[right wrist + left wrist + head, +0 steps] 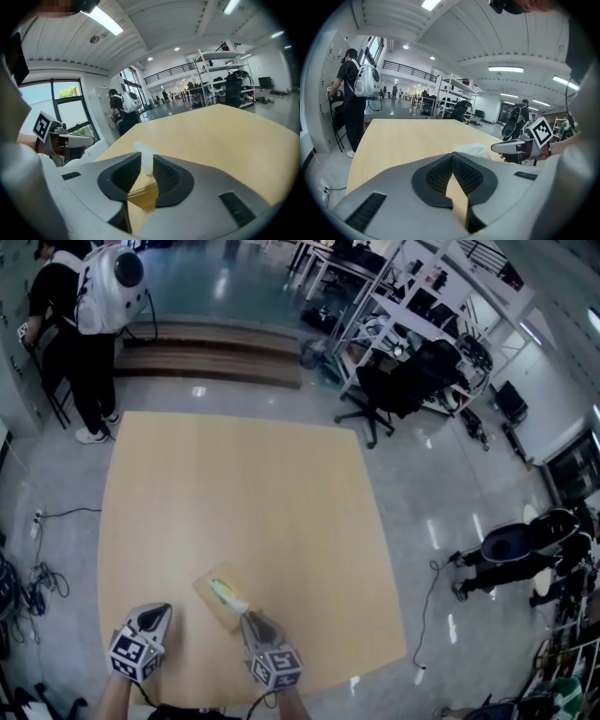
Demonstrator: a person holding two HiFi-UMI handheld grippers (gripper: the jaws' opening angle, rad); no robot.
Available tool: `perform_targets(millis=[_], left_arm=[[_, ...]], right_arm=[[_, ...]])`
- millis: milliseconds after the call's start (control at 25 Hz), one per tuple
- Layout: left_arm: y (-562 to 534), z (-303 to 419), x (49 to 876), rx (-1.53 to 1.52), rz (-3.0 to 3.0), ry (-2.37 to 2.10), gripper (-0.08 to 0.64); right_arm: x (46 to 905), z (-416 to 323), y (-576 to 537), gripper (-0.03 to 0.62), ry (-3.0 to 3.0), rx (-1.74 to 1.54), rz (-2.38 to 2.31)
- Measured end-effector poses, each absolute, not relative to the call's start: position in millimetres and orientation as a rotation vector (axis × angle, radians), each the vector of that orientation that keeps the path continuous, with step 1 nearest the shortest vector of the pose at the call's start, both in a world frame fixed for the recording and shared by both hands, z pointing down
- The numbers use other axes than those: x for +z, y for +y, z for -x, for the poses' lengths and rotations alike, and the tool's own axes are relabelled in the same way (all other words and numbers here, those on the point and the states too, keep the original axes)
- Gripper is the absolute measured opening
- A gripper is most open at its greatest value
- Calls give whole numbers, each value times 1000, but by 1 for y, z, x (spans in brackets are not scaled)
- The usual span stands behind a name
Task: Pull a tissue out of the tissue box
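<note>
A tan tissue box (216,606) lies on the wooden table (234,493) near its front edge, and a white tissue (228,594) with a green tint sticks out of its top. My right gripper (249,618) is at the box's near right side. In the right gripper view its jaws (146,156) stand partly apart, with the tissue (140,149) upright in the gap at the tips and the box (143,196) below; the pads do not press on it. My left gripper (161,611) hovers left of the box, its tips (452,155) meeting with nothing between them.
A person with a white backpack (94,296) stands by lockers beyond the table's far left corner. A black office chair (394,390) and shelving stand at the far right. Another person (525,549) is on the floor at the right. Cables (37,577) lie left of the table.
</note>
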State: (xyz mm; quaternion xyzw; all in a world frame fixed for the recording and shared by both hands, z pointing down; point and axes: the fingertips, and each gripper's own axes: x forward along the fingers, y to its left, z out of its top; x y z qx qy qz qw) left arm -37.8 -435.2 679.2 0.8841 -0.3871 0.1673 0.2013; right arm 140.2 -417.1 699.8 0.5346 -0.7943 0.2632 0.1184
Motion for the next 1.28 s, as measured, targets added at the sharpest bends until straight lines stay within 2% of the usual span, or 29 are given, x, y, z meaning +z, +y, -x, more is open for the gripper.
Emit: perform_targets(millis=[40,240,680,800,880,1120,1280], left_arm=[[-435,38,681,473,-2466,-1077,8],[-434,34,684,490,-2459,-1062,8],[-440,38,685,467,-2447,-1068,8],[-442,41,685,463,-2444,-1075,8],[-444,44,685,470,-2437,-1084,8],[-440,45,685,468,-2435,-1081,8],[-441,47,685,457,-2436,-1095,8]], right_arm=[[702,-139,-417,107,-2322,780,-1555],[711,-142,-419,181,-2311,809,-1540],[715,-135,-432,196,-2299,807,-1517],[716,-132,-431,172,-2297,796,-1502],[716,-132,-432,118,-2286,786,-1515],[716,-134,-431,9,-2259,769,-1539],[718,-134,-429,2,-2261,782,-1527]])
